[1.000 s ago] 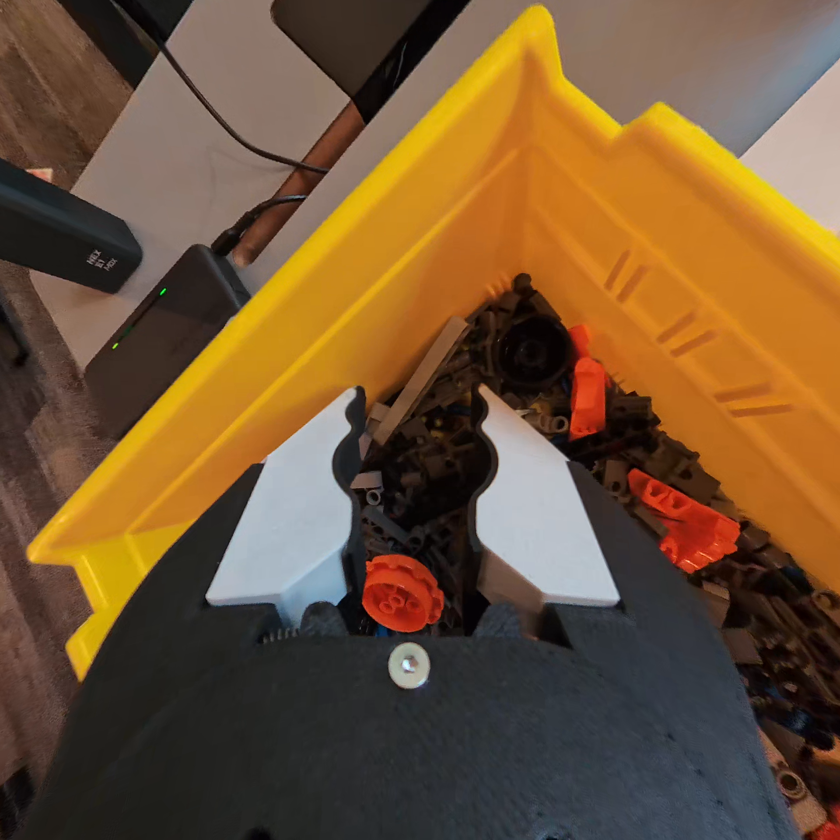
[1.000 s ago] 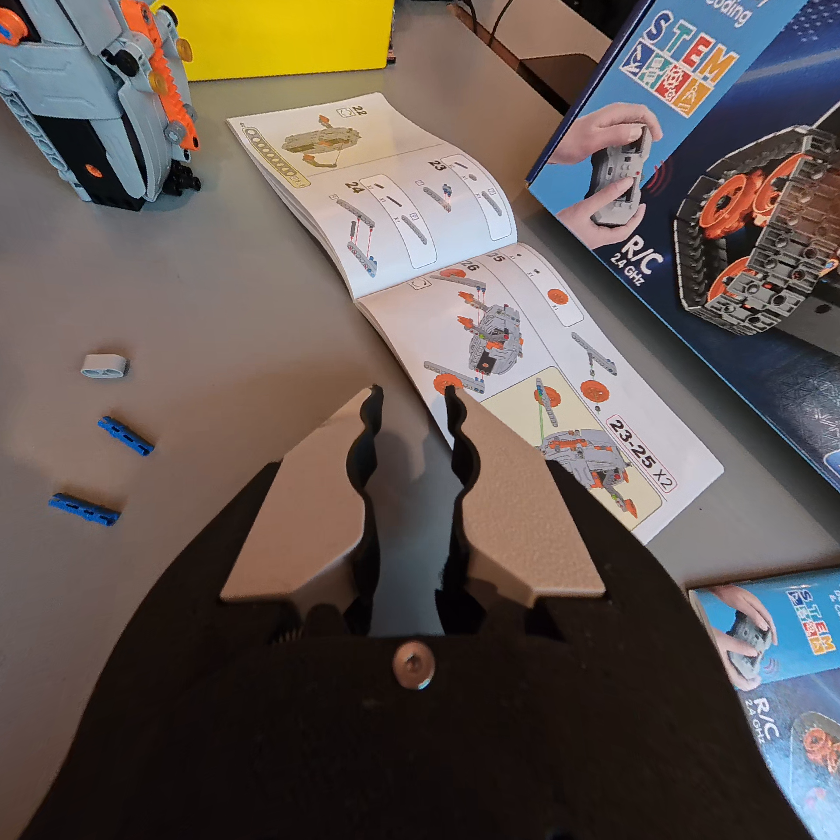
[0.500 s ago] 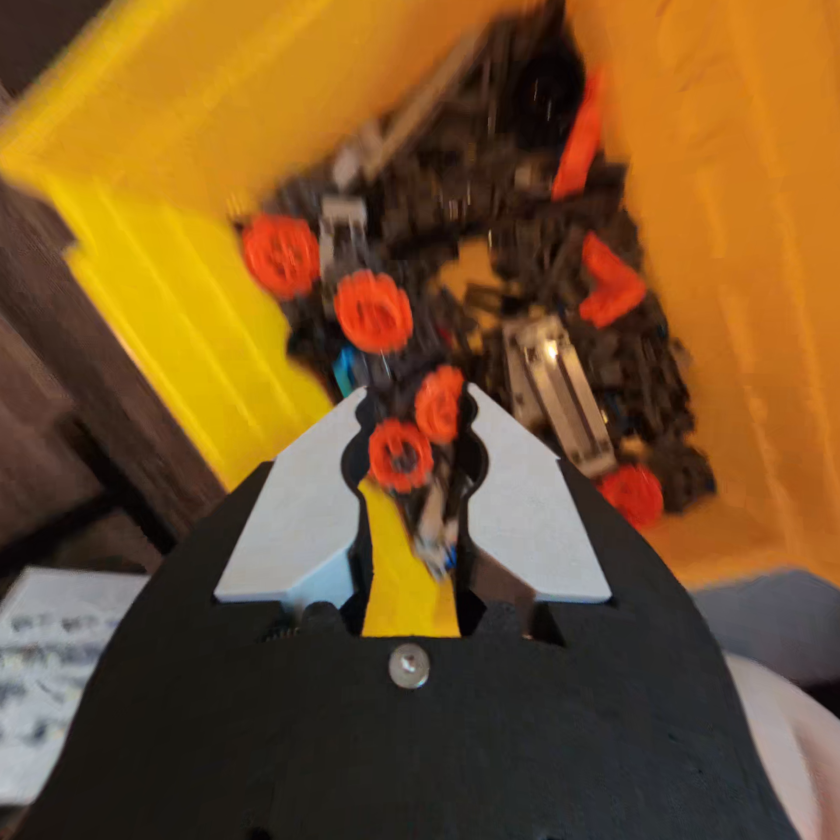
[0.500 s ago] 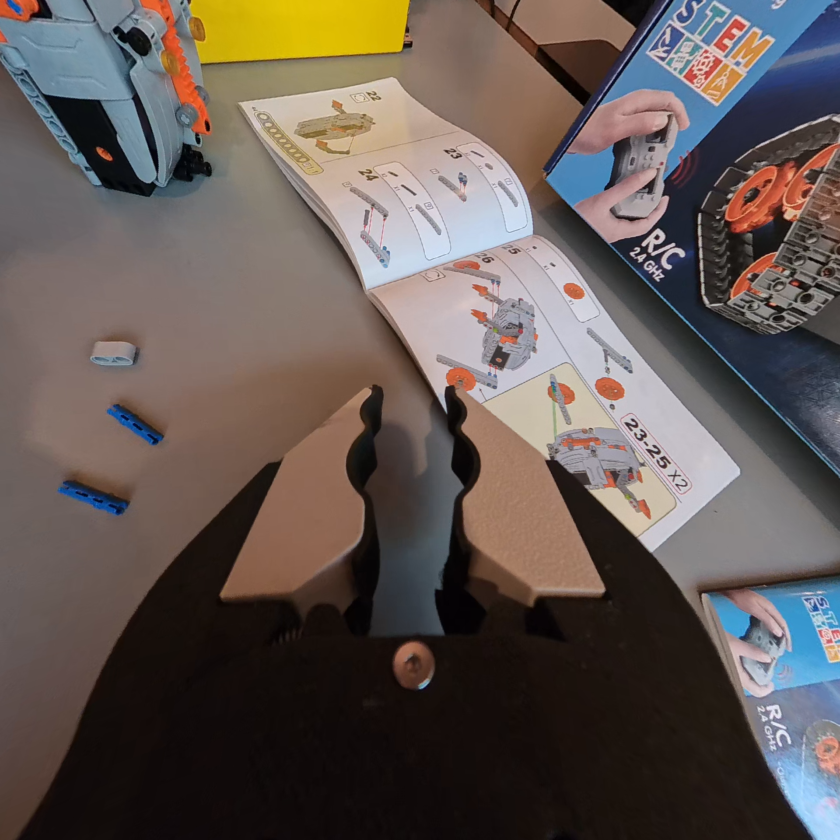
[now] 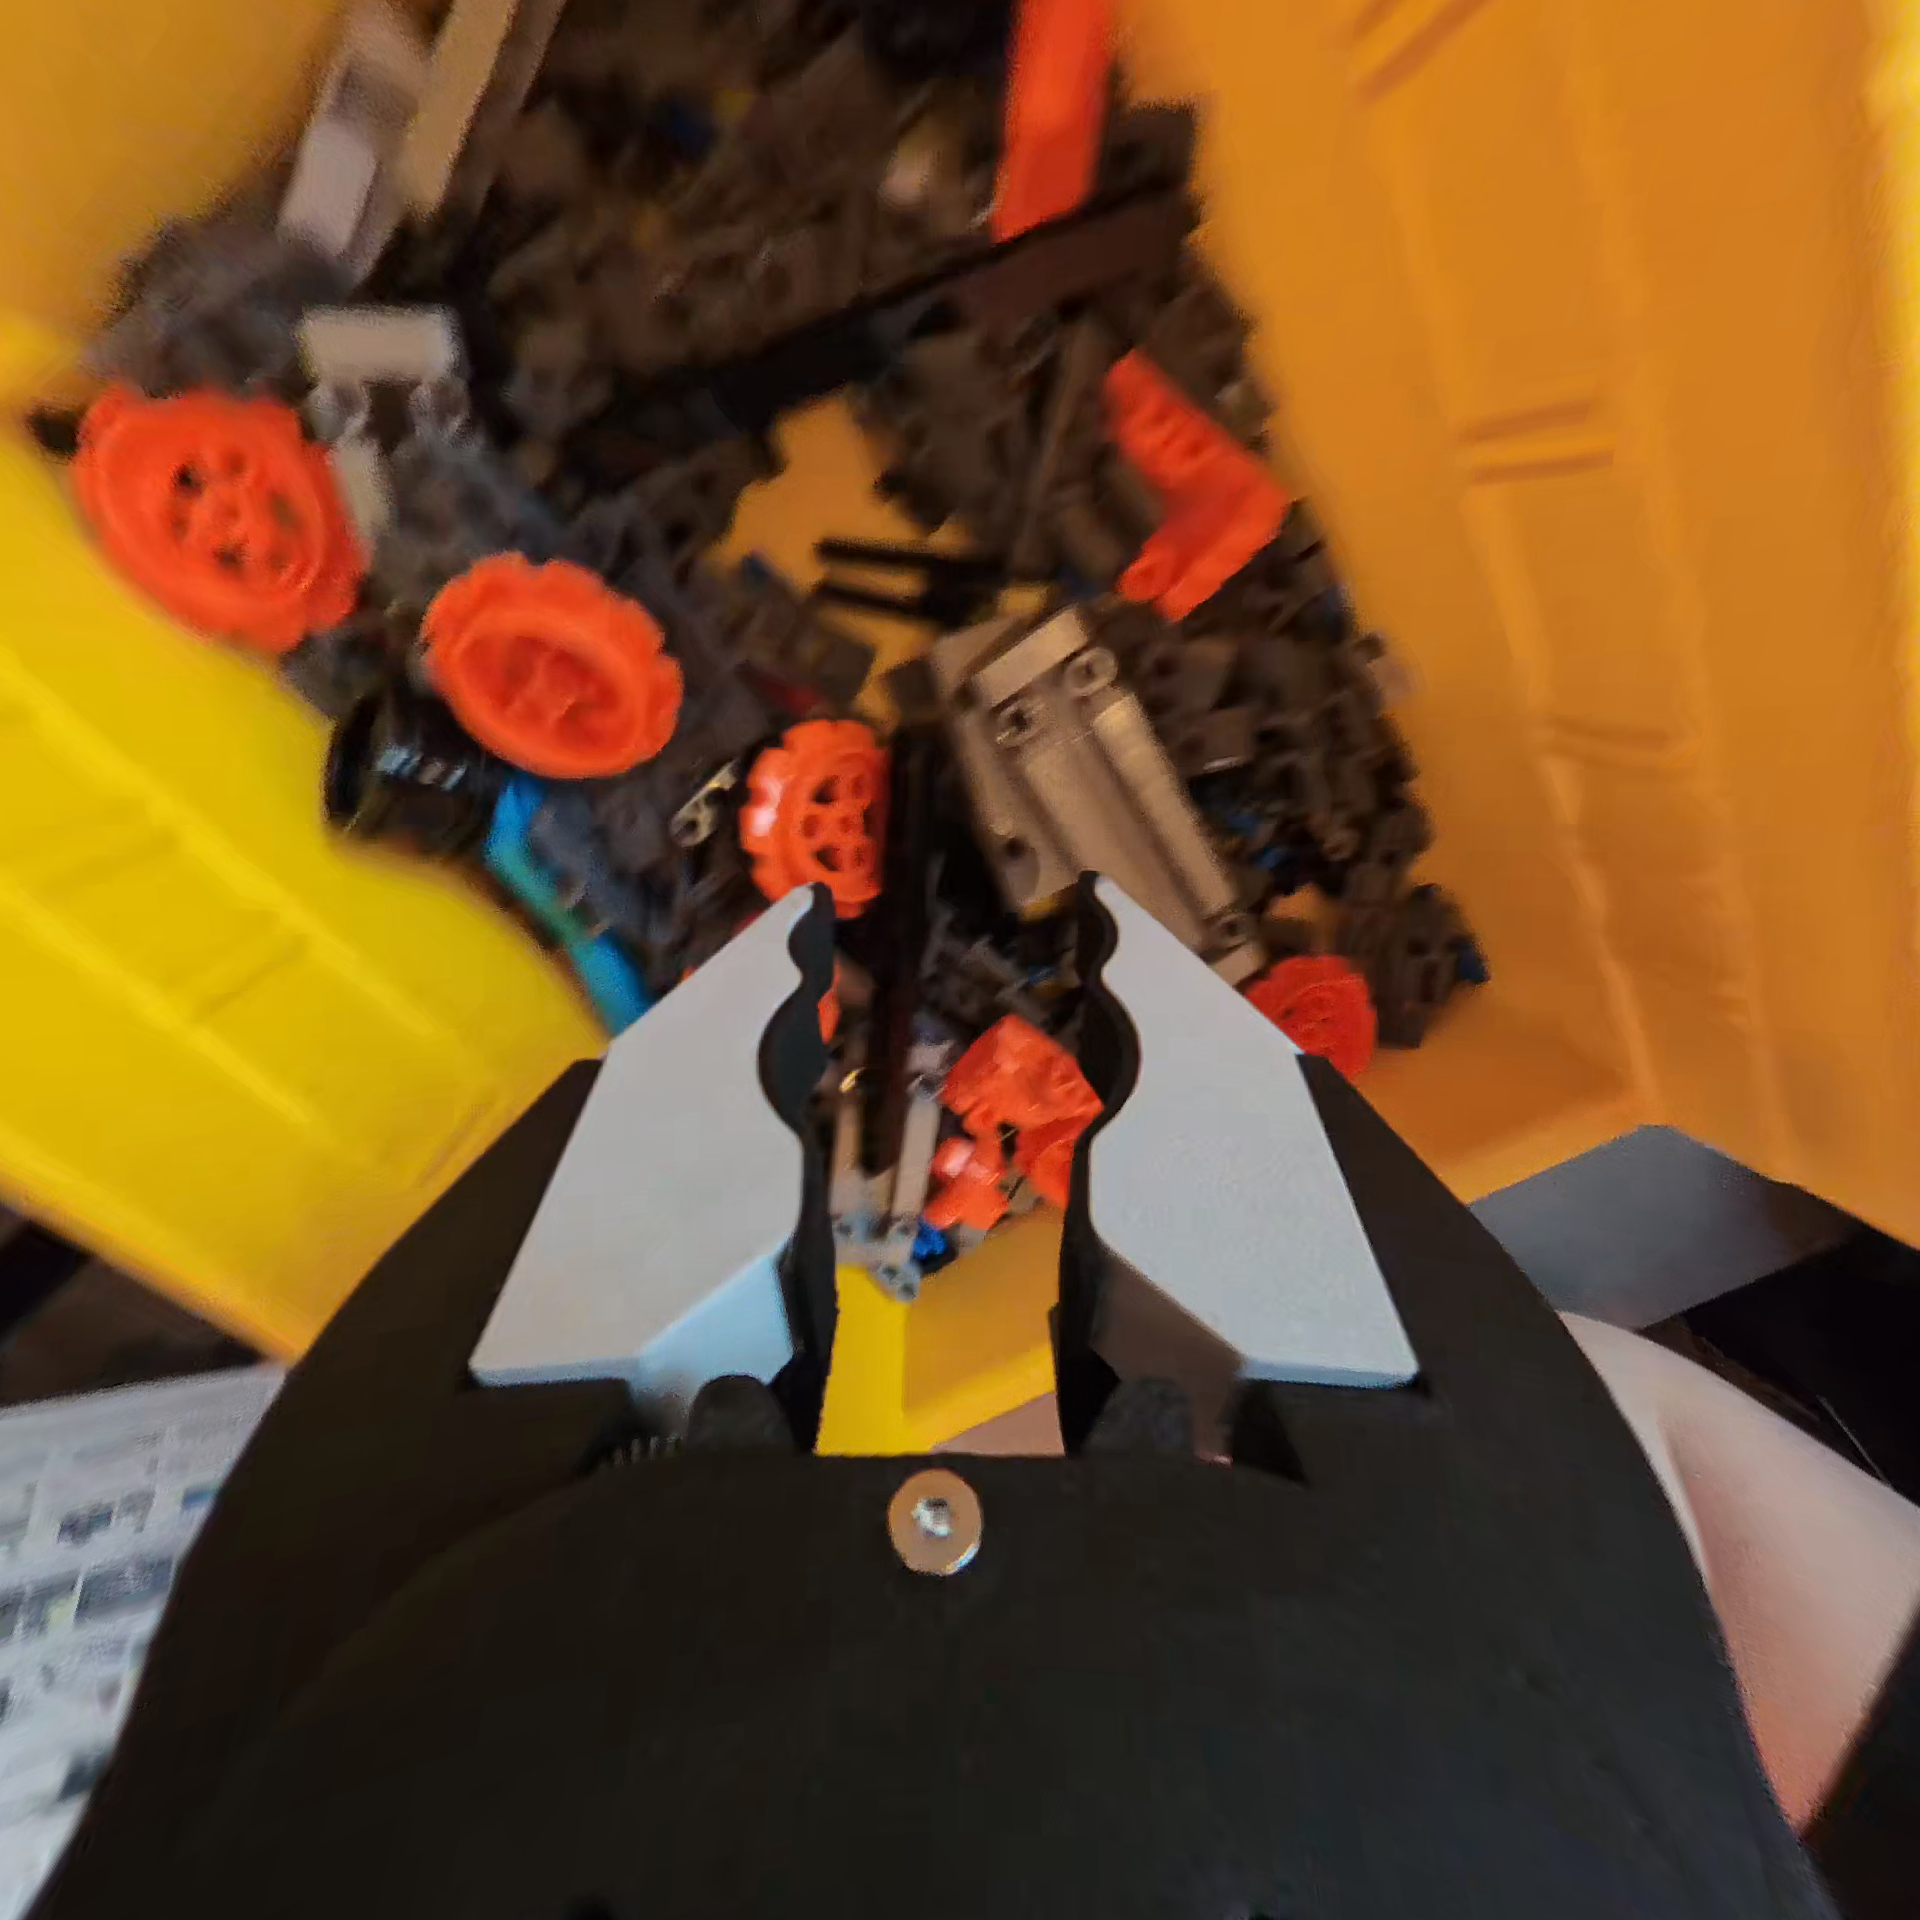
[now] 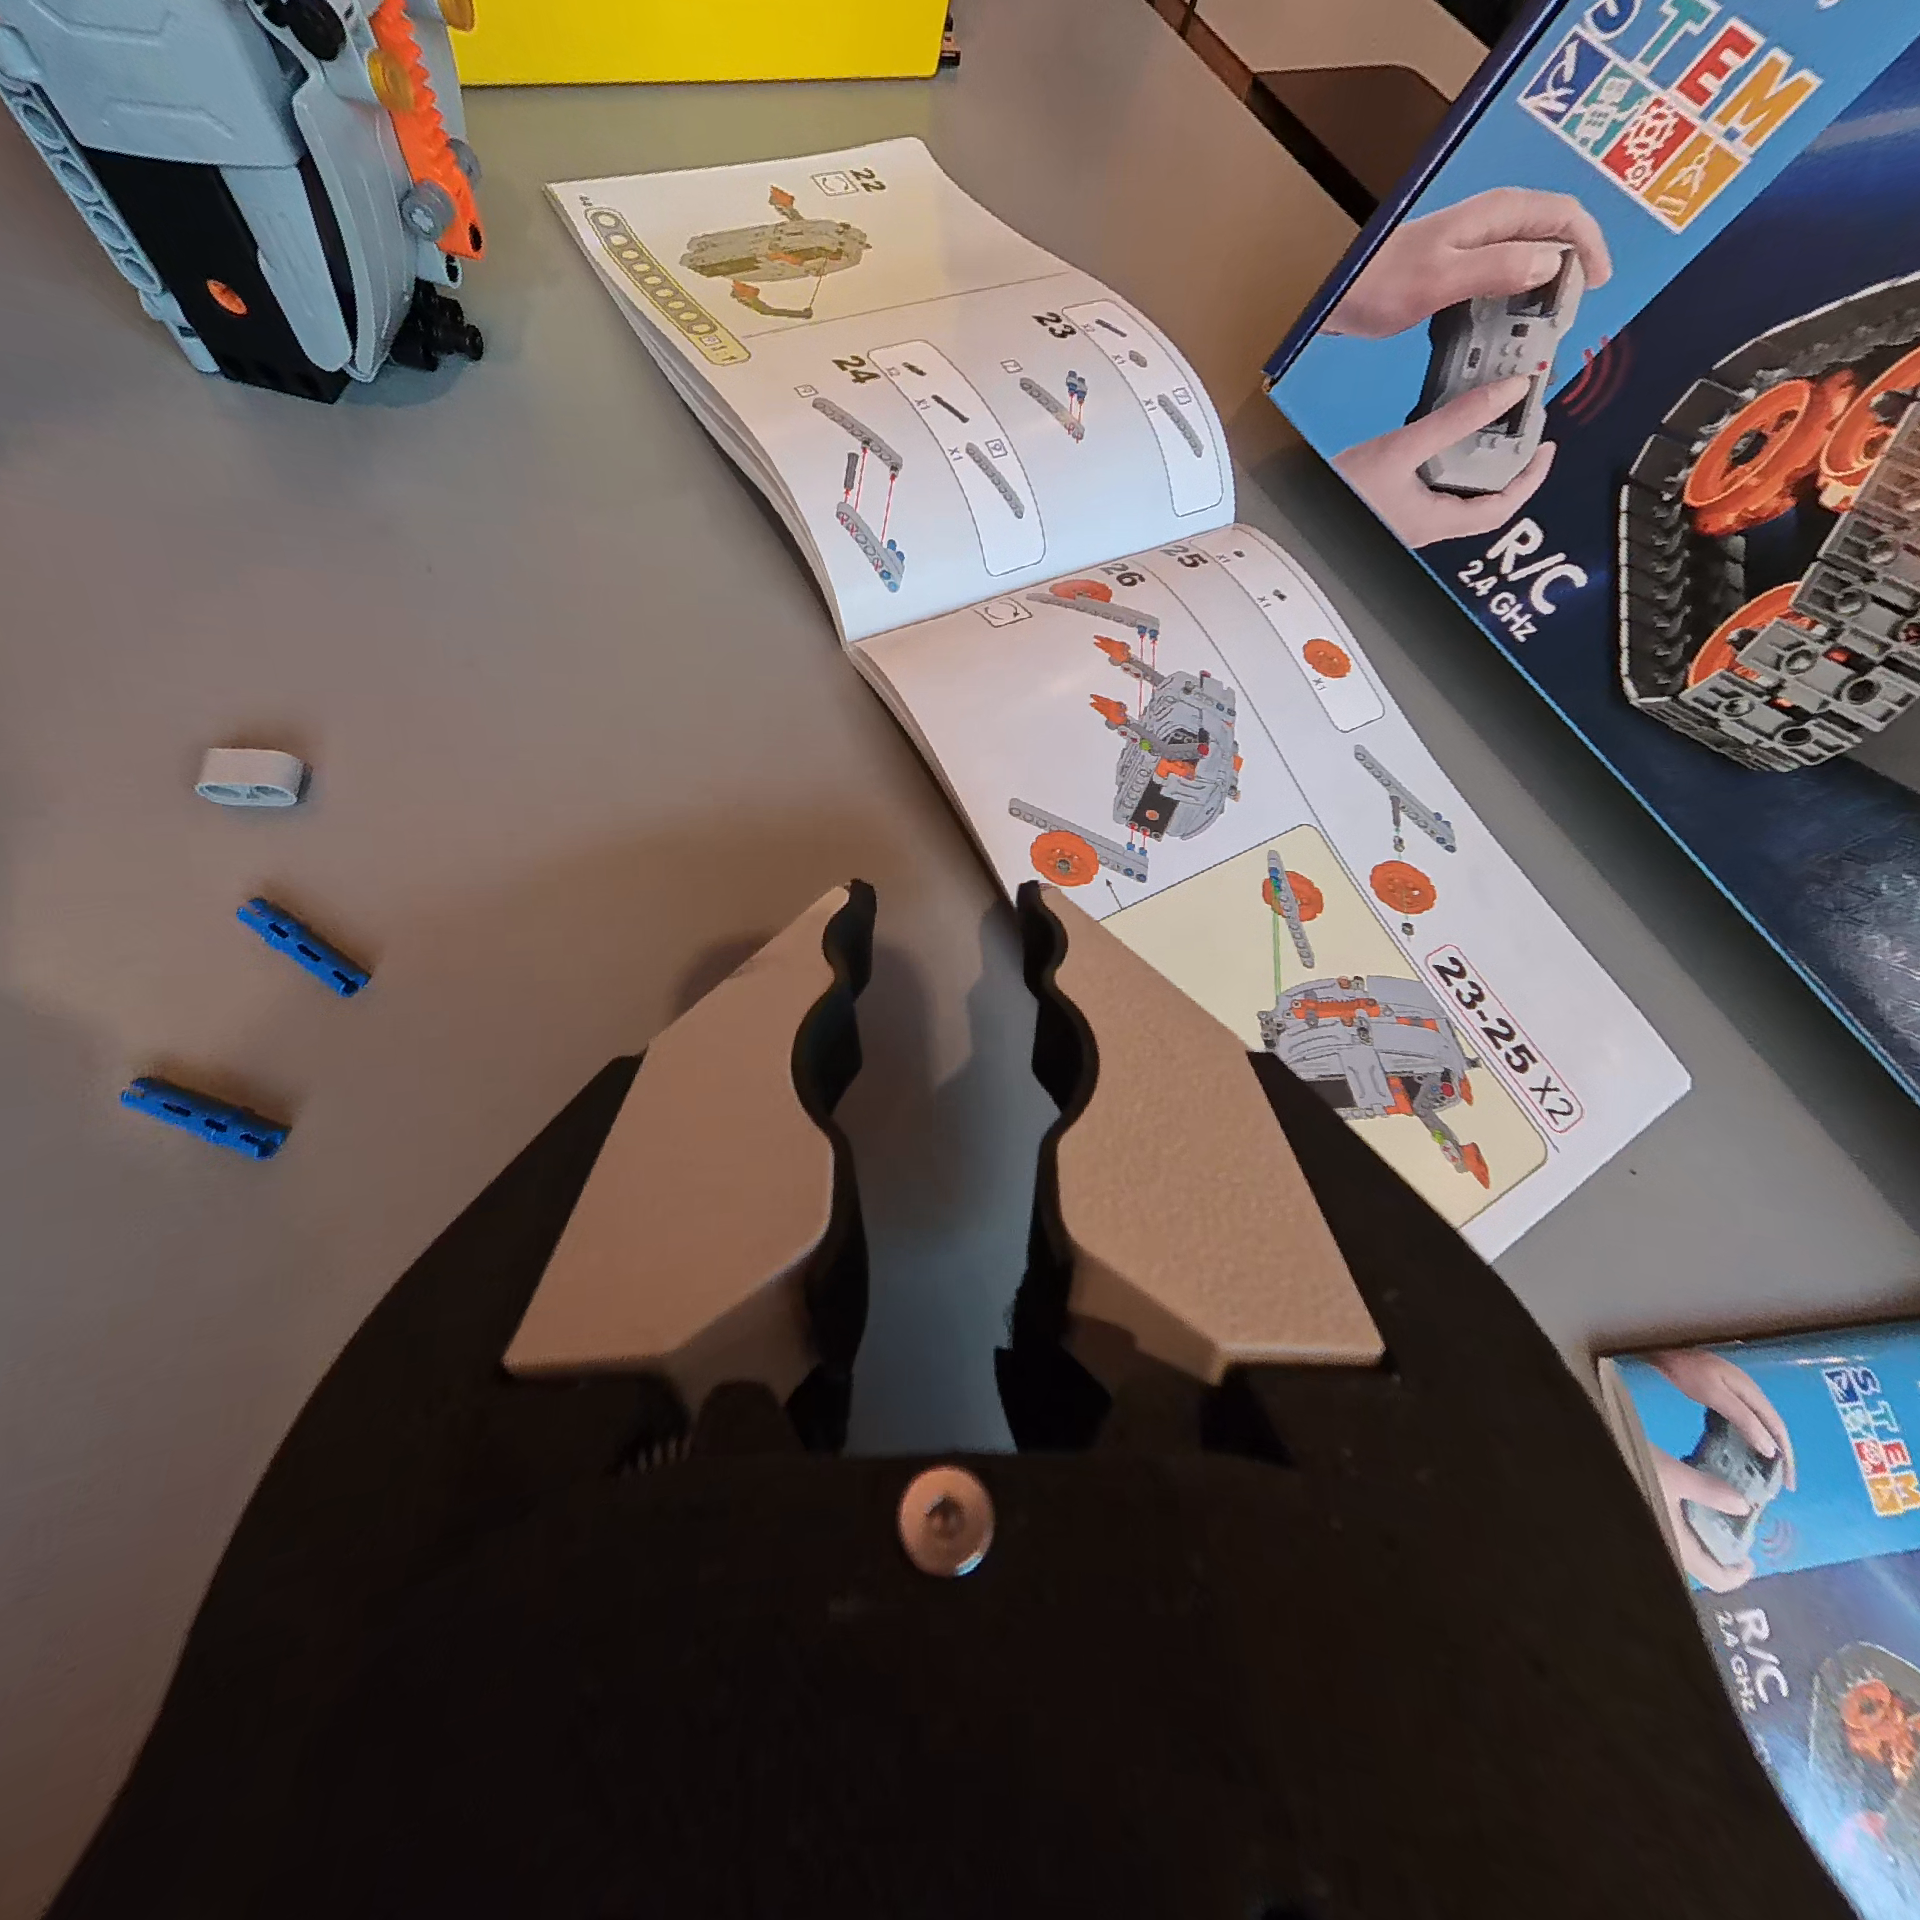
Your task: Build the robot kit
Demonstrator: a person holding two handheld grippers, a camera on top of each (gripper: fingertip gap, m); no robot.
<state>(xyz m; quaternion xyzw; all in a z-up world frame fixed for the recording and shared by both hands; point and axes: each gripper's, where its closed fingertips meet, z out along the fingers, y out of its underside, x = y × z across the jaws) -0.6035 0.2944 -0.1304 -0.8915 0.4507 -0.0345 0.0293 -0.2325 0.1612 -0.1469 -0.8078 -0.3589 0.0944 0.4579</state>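
My left gripper is open and empty over a yellow bin full of dark building parts. Orange wheels lie at the left of the heap. A small orange gear sits just beyond the left fingertip. An orange piece and a thin black axle lie between the jaws, below them. A grey motor block lies just beyond the right fingertip. The view is blurred. My right gripper is open and empty above the grey table, at the near edge of an open instruction booklet.
A half-built grey, black and orange model stands at the far left. A grey link and two blue pins lie left of my right gripper. A blue product box is at the right, a smaller blue booklet near right.
My left gripper swung from the bin's far corner round to its near end and dropped closer to the heap. The right gripper drifted slightly towards the booklet.
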